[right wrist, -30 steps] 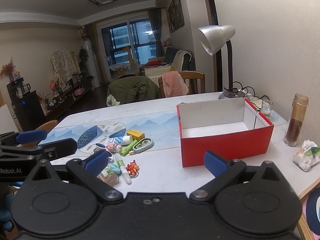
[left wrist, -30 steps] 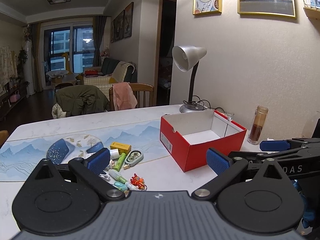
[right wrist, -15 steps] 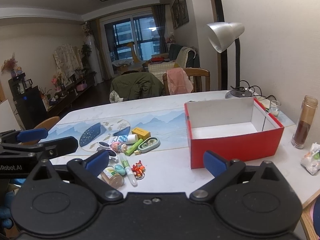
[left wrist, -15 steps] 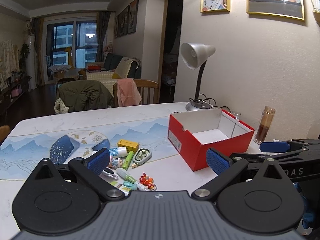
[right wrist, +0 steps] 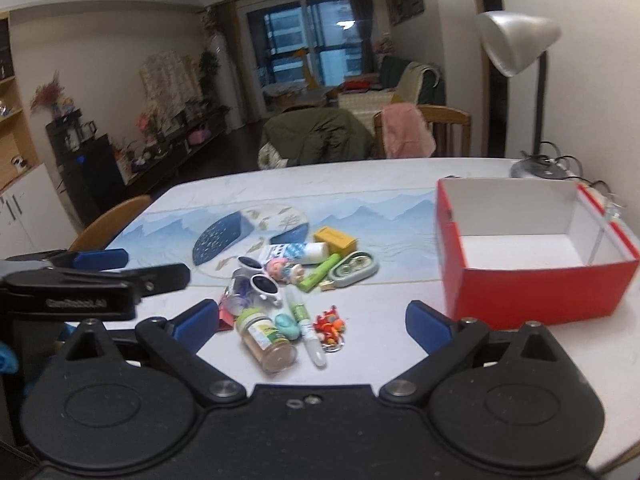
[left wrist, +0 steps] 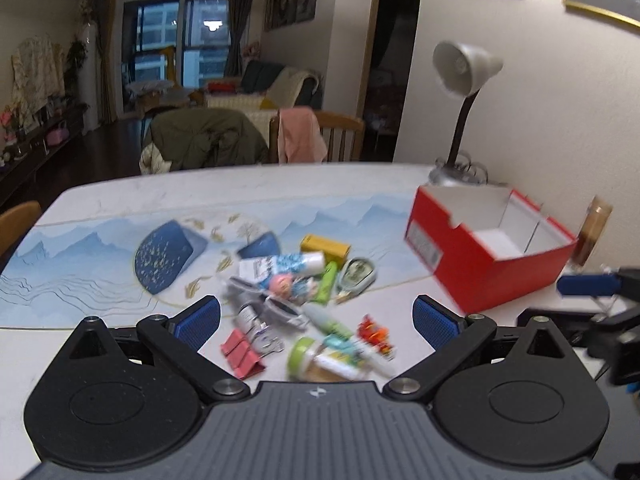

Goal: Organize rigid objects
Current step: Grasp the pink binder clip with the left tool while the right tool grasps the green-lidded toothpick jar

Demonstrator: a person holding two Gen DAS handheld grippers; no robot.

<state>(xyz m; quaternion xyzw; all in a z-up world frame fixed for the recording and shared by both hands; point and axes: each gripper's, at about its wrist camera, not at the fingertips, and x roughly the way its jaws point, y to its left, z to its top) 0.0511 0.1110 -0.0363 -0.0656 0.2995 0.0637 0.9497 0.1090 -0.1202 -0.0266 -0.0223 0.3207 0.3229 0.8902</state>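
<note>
1. In the left wrist view, our left tool is spread wide with nothing between its blue pads, poised above the near edge of a pile of small objects on the tabletop.
2. The pile is blurred here; we can make out pink binder clips nearest us, a green-capped jar lying on its side, and a yellow box at the far edge.
3. The red box stands to the right of the pile, open-topped and apart from it, with a desk lamp beyond it.
4. In the right wrist view, our right tool is also spread wide and grips nothing.
5. The jar lies between its pads on the tabletop, beside a white pen and an orange keychain.
6. White sunglasses and a green tube lie farther off.
7. The red box sits at the right, and its white inside holds nothing.
8. Our left tool shows at the left edge.
</note>
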